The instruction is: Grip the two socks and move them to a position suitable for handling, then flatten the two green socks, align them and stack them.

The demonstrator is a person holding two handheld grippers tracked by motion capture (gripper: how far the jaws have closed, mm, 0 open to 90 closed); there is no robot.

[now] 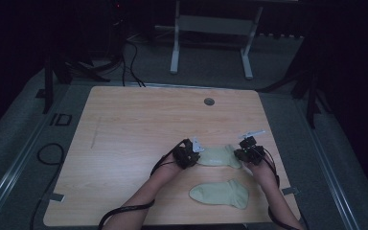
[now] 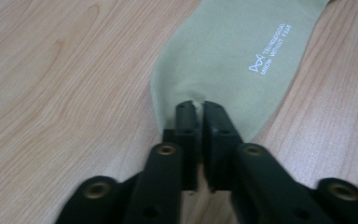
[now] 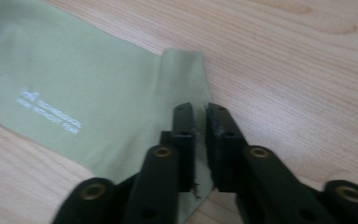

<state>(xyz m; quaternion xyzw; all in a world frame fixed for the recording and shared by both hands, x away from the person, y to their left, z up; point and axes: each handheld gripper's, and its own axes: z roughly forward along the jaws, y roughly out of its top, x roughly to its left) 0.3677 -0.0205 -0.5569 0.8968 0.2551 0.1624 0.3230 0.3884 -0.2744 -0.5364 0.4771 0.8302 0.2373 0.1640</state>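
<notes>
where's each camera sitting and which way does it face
High view: above the person's side, looking forward and down on the table; both forearms, left gripper, right gripper, two socks.
Left gripper view: on that gripper, along its jaws pinching the far sock.
Right gripper view: along its jaws at the sock's cuff.
All share that sock.

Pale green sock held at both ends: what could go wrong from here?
1. The left gripper pinches only a small pucker at the end of the pale green sock; it could slip out under tension.
2. The right gripper grips the thin ribbed cuff near its edge, so a pull may peel it free.
</notes>
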